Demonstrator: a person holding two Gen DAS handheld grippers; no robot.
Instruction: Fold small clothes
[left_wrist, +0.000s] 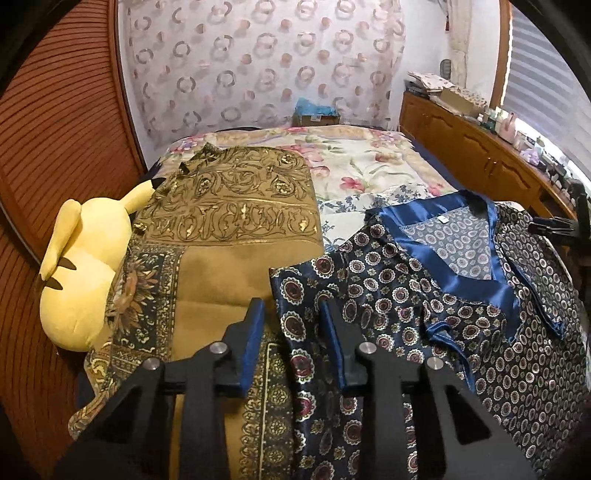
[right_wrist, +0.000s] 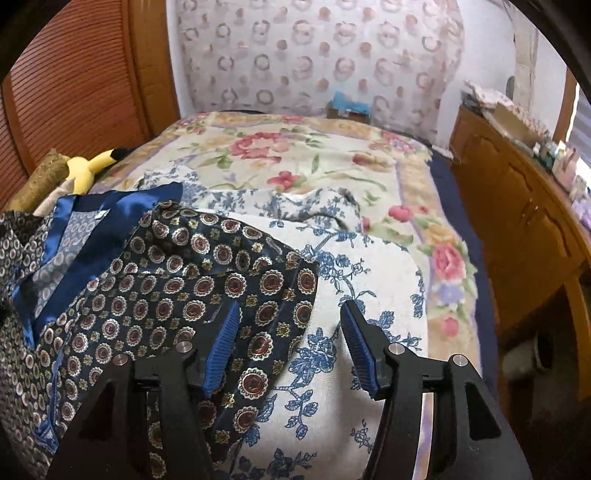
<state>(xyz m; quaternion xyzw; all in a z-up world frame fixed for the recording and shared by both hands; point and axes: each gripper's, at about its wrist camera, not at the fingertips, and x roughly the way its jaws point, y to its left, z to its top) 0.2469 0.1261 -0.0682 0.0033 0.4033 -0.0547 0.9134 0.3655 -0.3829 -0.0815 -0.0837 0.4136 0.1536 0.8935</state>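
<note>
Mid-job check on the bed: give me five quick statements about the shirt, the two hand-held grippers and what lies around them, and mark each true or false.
1. The left hand-held gripper is shut on the patterned shirt. False: its jaws stand open, nothing clamped.
2. The right hand-held gripper is open. True.
3. The shirt has a plain blue satin collar. True.
4. The yellow plush toy lies on top of the shirt. False: it sits apart, beside the gold-brown cloth.
5. A blue-flowered white cloth lies under the shirt's sleeve. True.
</note>
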